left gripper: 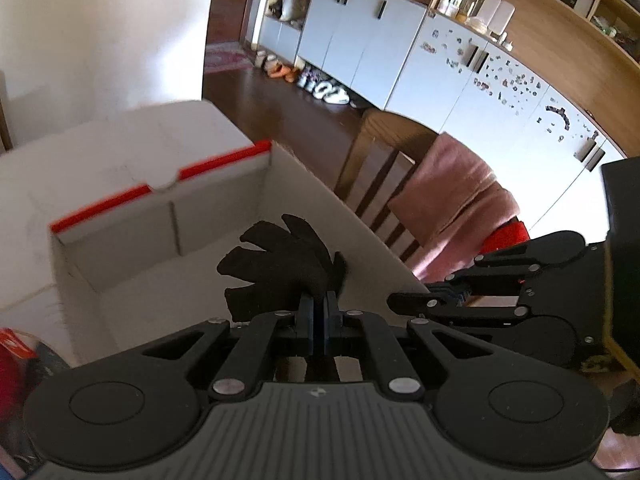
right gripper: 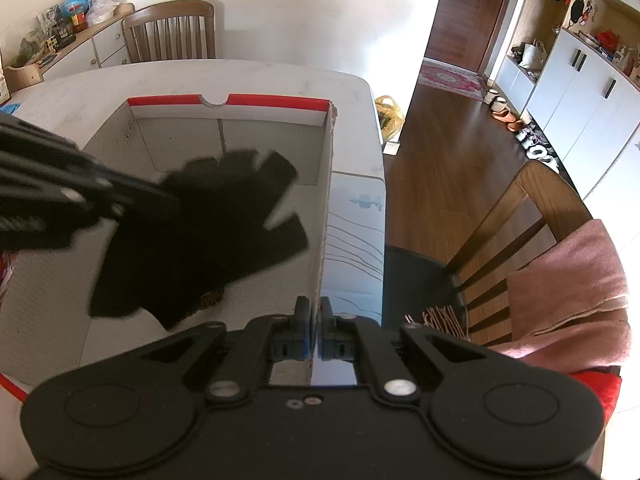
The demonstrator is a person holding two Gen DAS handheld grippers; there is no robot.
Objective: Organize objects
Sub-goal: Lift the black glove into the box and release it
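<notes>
Black fingered glove (left gripper: 280,268), limp

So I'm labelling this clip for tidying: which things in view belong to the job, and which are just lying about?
Job:
- black glove, held by left gripper
- open cardboard box
- right gripper, pinching the box's side wall

Lying about:
- pink cloth on chair
- shoes by cabinets

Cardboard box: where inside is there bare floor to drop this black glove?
The box floor is bare all round under the black glove held by the left gripper, widest toward the red-edged far wall. Tightest spot: the near right wall, which the right gripper pinches.
</notes>
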